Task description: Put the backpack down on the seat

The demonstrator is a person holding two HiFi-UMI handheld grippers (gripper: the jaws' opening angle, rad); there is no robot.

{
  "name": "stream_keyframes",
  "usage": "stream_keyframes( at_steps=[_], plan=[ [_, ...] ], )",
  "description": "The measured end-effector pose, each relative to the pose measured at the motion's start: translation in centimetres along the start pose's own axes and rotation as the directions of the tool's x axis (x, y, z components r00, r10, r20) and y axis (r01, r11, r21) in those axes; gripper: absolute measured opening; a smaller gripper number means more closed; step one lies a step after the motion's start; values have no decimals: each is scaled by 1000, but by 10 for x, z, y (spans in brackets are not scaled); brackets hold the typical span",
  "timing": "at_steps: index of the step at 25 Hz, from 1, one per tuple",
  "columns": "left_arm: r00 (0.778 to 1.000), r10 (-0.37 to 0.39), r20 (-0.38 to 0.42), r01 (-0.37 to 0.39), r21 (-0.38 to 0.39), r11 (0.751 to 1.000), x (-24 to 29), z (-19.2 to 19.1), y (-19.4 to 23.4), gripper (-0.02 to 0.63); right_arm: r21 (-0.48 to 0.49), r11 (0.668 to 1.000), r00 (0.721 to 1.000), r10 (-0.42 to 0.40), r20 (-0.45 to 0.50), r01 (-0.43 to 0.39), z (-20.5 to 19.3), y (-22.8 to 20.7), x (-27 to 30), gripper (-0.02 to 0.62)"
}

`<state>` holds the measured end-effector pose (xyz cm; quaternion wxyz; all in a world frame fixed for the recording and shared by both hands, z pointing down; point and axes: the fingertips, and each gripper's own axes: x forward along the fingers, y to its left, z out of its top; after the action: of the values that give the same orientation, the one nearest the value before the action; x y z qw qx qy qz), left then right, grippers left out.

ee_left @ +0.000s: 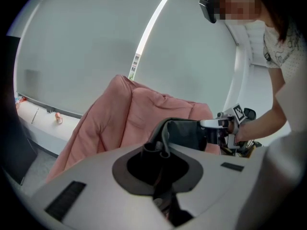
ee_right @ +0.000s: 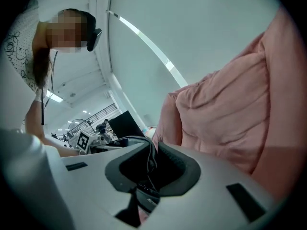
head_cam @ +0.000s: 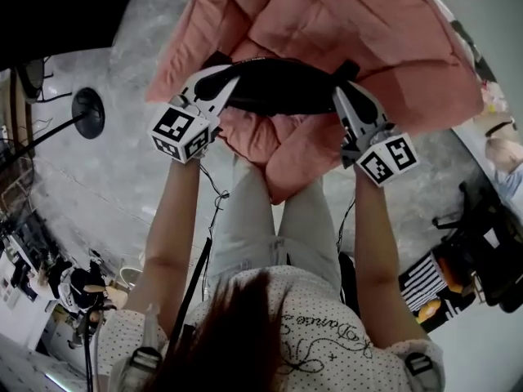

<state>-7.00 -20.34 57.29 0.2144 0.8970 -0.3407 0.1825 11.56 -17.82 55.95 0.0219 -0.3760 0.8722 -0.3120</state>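
We hold the backpack (head_cam: 282,86) by its two ends, in front of the puffy pink seat (head_cam: 392,31) and over its lower cushion. Whether it already touches the padding we cannot tell. The left gripper (head_cam: 219,86) is pinched almost fully together on a fold of black fabric at one end. The right gripper (head_cam: 347,96) is clamped on the other end, its jaws a little further apart because more fabric and a thin cord are bunched between them.

What worries us most is the release. If one side lets go before the other, the freed end would likely drop and swing, and the bag could slide off the sloping front cushion toward our legs (head_cam: 261,219). The padding looks soft and uneven (hardly a flat shelf), so even a clean drop may roll forward. The cord in the right jaws could also snag as they part.

The backpack's long axis runs side to side across the head view, from one gripper to the other and roughly level, lying across the seat's front. Which end is its top we cannot make out.
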Motion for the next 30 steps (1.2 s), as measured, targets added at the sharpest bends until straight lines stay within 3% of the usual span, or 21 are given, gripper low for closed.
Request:
stream_keyframes(
  at_steps=[9, 17, 20, 26, 30],
  plan=[
    [993, 6, -121, -10, -27, 1000, 34, -73, 30, 28, 88, 993, 994, -65, -92, 73, -84, -40, 22, 66],
    [966, -8, -258, -10, -70, 998, 55, -138, 48, 28, 117, 980, 964, -132, -231, 162, -155, -66, 38, 66],
    [956, -37, -292, 23, -51, 998, 63, -140, 52, 28, 129, 975, 960, -146, -239, 180, -161, -71, 40, 71],
    [955, -49, -293, 69, 59, 996, 81, -122, 53, 28, 56, 979, 958, -181, -225, 198, -157, -71, 32, 66],
    [955, -57, -291, 55, -16, 998, 90, -136, 59, 29, 42, 979, 948, -181, -261, 199, -171, -72, 34, 67]
  ],
)
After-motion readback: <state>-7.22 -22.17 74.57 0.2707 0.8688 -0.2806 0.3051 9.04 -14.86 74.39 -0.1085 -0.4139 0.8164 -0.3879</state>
